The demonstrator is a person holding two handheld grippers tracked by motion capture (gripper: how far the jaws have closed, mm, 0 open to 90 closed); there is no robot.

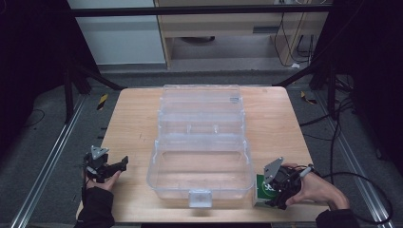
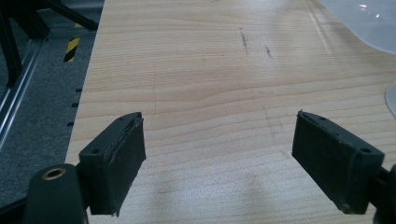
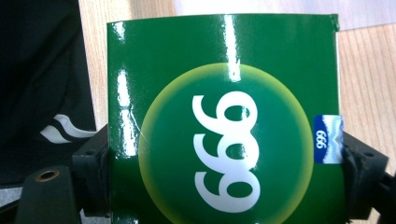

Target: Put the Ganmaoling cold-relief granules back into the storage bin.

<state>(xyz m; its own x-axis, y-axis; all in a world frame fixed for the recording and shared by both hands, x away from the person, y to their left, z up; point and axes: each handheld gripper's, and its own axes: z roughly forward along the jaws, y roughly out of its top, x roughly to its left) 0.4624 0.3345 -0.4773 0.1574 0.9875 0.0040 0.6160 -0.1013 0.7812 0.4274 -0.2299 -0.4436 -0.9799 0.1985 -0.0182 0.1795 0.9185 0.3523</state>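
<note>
— Between the right gripper's jaws, what's that?
— Glossy green cardboard box marked 999, clamped by both sides, at the wooden table's near right corner beside the clear plastic organiser case.
— And the left gripper?
— Jaws wide apart over bare wood.

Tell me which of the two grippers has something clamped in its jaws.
The right gripper, at the table's near right corner: its jaws press both sides of the green box. The left gripper stands open over bare wood.
</note>
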